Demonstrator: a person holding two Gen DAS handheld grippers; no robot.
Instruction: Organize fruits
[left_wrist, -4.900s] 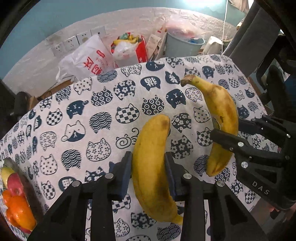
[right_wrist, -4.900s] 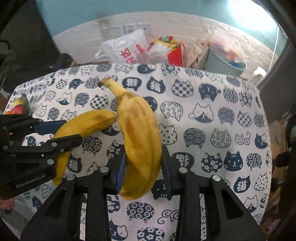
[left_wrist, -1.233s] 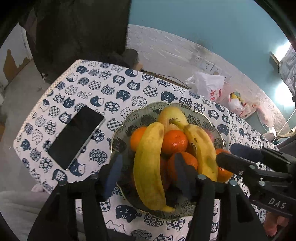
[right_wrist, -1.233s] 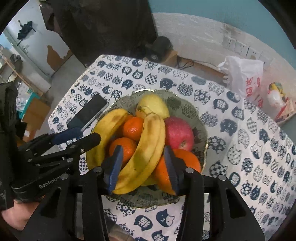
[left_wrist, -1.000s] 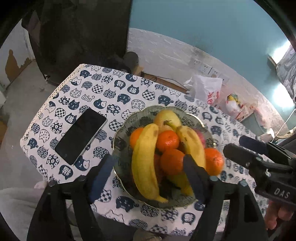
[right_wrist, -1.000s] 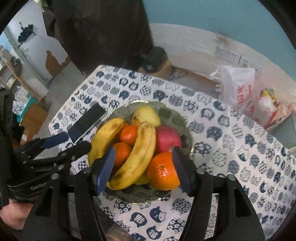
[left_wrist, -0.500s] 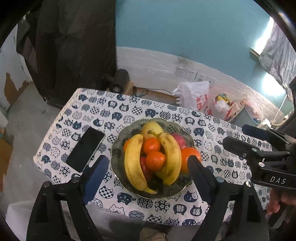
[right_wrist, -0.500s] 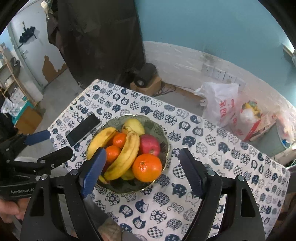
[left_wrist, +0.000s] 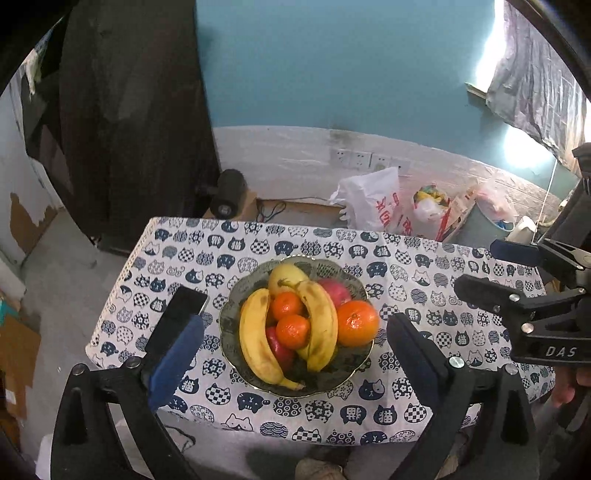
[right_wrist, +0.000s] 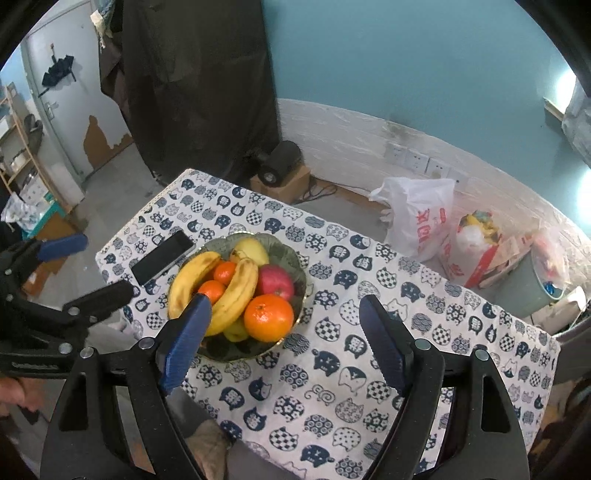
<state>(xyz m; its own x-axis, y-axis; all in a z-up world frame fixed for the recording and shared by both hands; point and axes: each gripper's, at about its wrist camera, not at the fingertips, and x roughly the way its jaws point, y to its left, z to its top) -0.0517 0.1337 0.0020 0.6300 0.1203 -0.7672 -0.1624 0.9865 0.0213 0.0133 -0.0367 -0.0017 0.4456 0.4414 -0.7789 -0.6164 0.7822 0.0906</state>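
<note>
Now the left gripper (left_wrist: 295, 347) hangs empty, jaws opening wide; the right gripper (right_wrist: 284, 339) is spread and empty too. Beyond, both bananas (left_wrist: 258, 332) lie in the bowl (left_wrist: 343, 373) near the table's (left_wrist: 406, 406) left edge. Placing looks finished; next, probably just withdrawing.

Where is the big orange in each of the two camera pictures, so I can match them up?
Left wrist view: the big orange sits at the right edge of the fruit bowl, just right of centre in the picture.
Right wrist view: the big orange lies at the near side of the bowl, a little left of centre.
Shared landmark: the black phone flat on the cat-print cloth, left of the bowl.
</note>
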